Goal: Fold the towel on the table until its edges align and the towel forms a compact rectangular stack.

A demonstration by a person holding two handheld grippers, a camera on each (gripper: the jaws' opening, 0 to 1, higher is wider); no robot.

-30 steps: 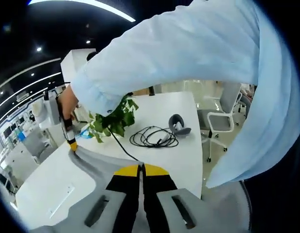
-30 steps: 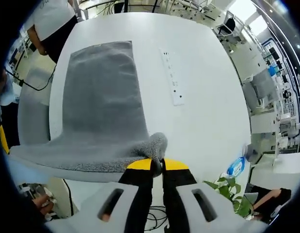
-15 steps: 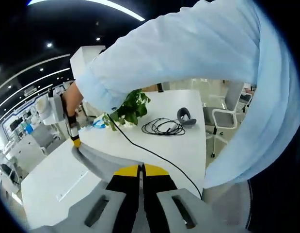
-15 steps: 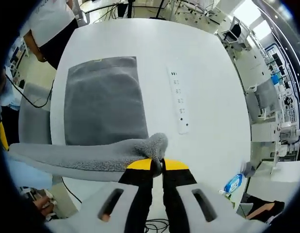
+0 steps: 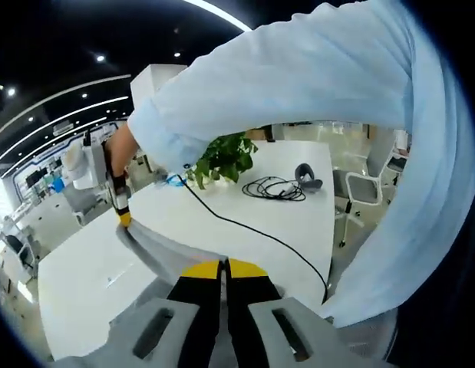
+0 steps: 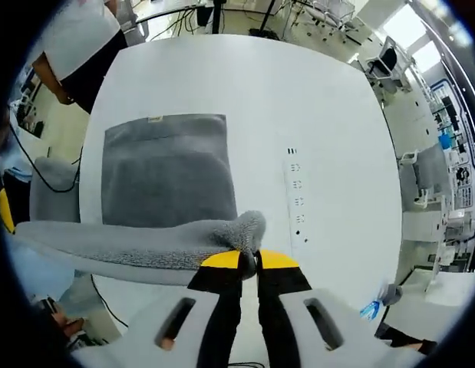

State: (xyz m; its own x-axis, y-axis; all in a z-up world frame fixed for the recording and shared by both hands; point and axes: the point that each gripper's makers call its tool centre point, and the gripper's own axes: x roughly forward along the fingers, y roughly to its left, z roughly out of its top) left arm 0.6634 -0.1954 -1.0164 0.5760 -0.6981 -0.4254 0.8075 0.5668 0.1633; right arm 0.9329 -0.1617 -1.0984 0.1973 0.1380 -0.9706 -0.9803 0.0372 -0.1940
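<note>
A grey towel (image 6: 164,176) lies partly flat on the white table (image 6: 298,100), its near edge lifted and stretched in the air between both grippers. My right gripper (image 6: 249,259) is shut on one bunched corner of that edge. My left gripper (image 5: 224,267) is shut on the other corner, and its yellow tip (image 6: 4,213) shows at the left edge of the right gripper view. In the left gripper view the towel (image 5: 164,249) runs as a taut strip up to the right gripper (image 5: 124,220), held by a hand under a light blue sleeve.
A white power strip (image 6: 297,201) lies on the table right of the towel. A black cable coil (image 5: 277,187), a grey device (image 5: 306,175) and a green plant (image 5: 224,156) sit at the table's far side. A person (image 6: 76,38) stands by one edge, an office chair (image 5: 364,195) beyond another.
The lifted edge has travelled further over the lying part, so the flat stretch of towel looks shorter. Both grippers stay shut on their corners; both cameras moved with the hands.
</note>
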